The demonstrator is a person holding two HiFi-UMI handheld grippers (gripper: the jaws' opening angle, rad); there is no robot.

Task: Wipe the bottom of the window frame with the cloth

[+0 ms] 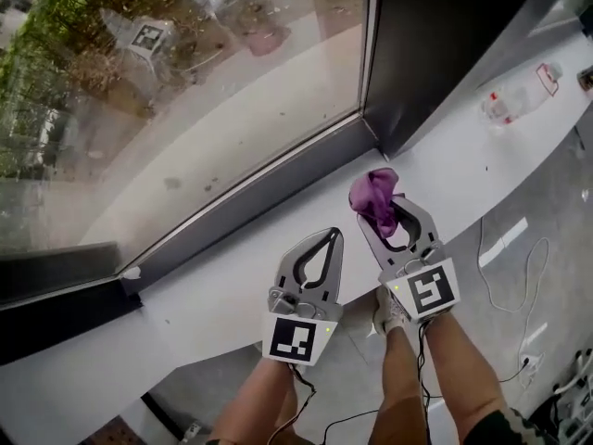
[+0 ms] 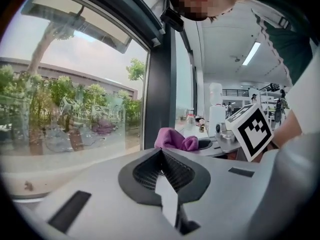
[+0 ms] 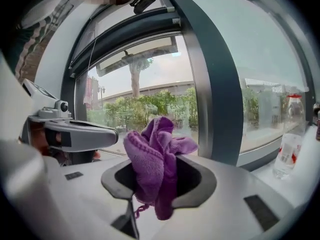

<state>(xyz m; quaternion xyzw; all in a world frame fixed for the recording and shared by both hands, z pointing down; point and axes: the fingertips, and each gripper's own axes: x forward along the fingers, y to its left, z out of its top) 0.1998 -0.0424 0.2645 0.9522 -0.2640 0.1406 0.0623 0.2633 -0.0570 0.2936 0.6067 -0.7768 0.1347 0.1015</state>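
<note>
Now | right gripper point(image 1: 394, 213) pinches crumpled purple cloth point(image 1: 374, 196) | left gripper point(image 1: 331, 235) pressed together, empty | risk: cloth (a bunched wad) may drag out against dark grey window frame bottom point(image 1: 259, 207).

Cloth point(image 1: 372, 193), lower part: hidden between my right gripper point(image 1: 391, 202) fingers point(image 1: 428, 232). Bottle point(image 1: 519, 94), worktop point(image 1: 463, 170) right end: label unreadable to me.

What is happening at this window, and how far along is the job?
A person holds a gripper in each hand above the white sill. The right gripper is clamped on a bunched purple cloth, held close to the bottom window frame near the dark pillar. The left gripper is beside it, jaws together and empty. A plastic bottle lies further along the sill. Wiping does not appear to have begun.
</note>
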